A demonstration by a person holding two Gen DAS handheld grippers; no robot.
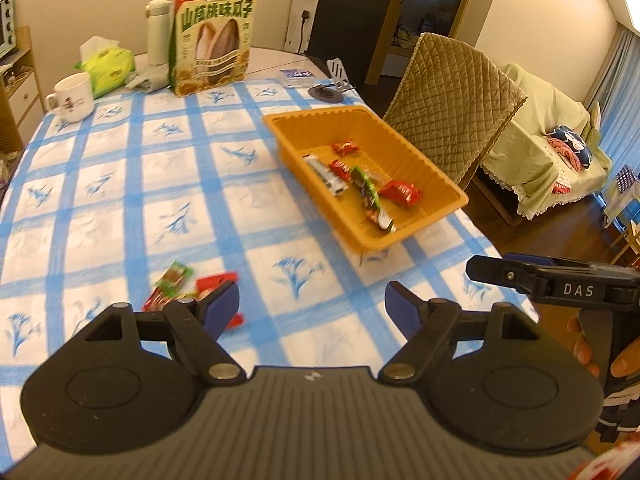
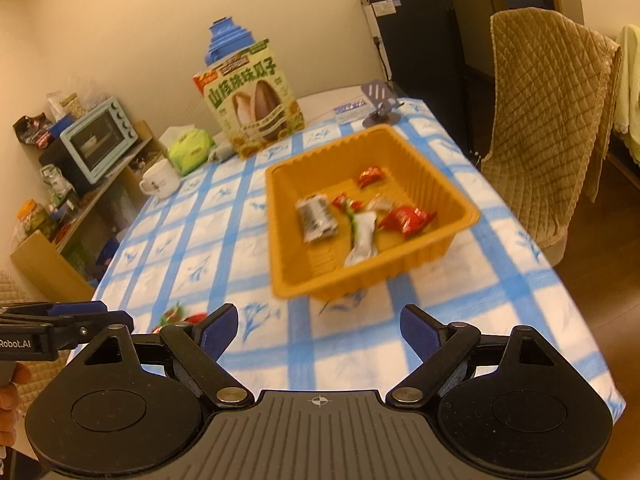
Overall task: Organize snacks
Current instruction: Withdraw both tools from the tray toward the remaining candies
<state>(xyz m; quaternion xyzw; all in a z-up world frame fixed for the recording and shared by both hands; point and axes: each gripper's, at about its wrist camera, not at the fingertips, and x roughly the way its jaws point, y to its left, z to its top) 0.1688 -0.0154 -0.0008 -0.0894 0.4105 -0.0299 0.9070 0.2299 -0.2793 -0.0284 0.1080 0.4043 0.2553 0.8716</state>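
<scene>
hovering over tablecloth [image 1: 120,200]: left gripper [image 1: 312,306] jaws apart, nothing held | right gripper [image 2: 319,326] jaws apart, nothing held | tray [image 1: 436,176] holding snacks [image 1: 366,188] | loose snacks [image 1: 176,284] seen beside left fingers

The loose red and green snack wrappers [image 1: 188,288] on the checked cloth are smeared, half hidden behind the left gripper's blue-padded finger [image 1: 222,306].
</scene>
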